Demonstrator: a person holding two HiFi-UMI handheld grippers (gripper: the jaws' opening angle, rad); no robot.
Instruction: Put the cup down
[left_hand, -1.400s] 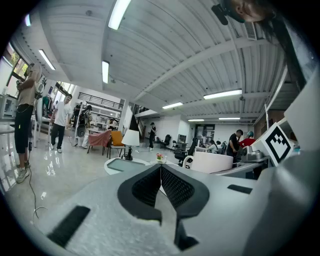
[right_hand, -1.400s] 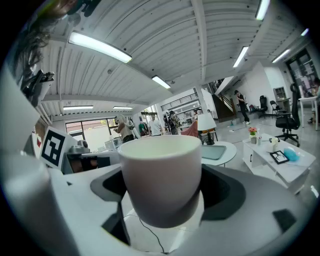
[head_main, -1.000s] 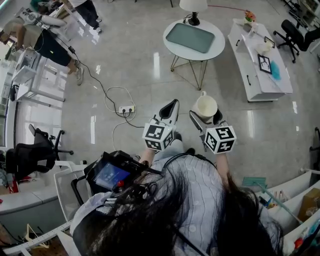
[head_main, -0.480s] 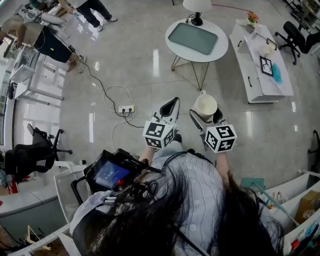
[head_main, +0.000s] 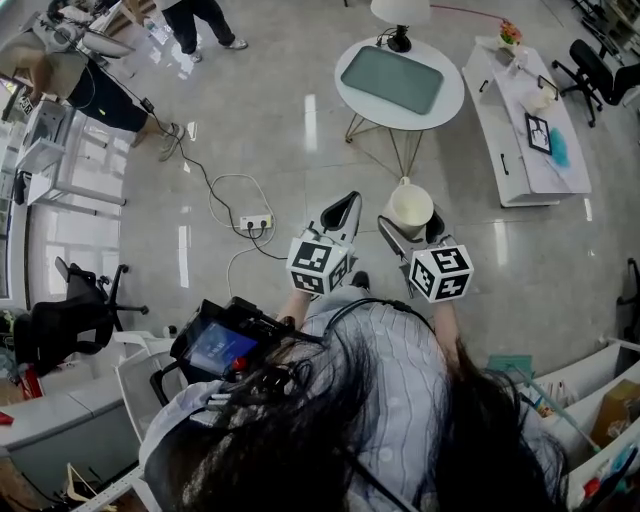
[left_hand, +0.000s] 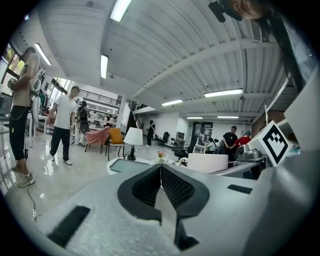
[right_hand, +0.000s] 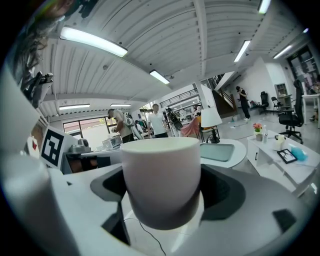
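Beyond our jaws stands the round tabletop (head_main: 448, 100); our right gripper (head_main: 410, 224) clasps the cup (head_main: 411, 205), our left gripper (head_main: 341, 212) is closed, empty; setting-down remains undone.

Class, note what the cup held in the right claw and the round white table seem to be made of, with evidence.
Cup: probably glazed ceramic, given its thick opaque cream wall with a soft sheen.
Round table: the top looks like painted wood or laminate, being flat, uniform white and matte; the pictures cannot settle which.

I am reading no text, number or brand anywhere; the marker cubes (head_main: 319, 266) are showing only black-and-white square patterns, nothing legible
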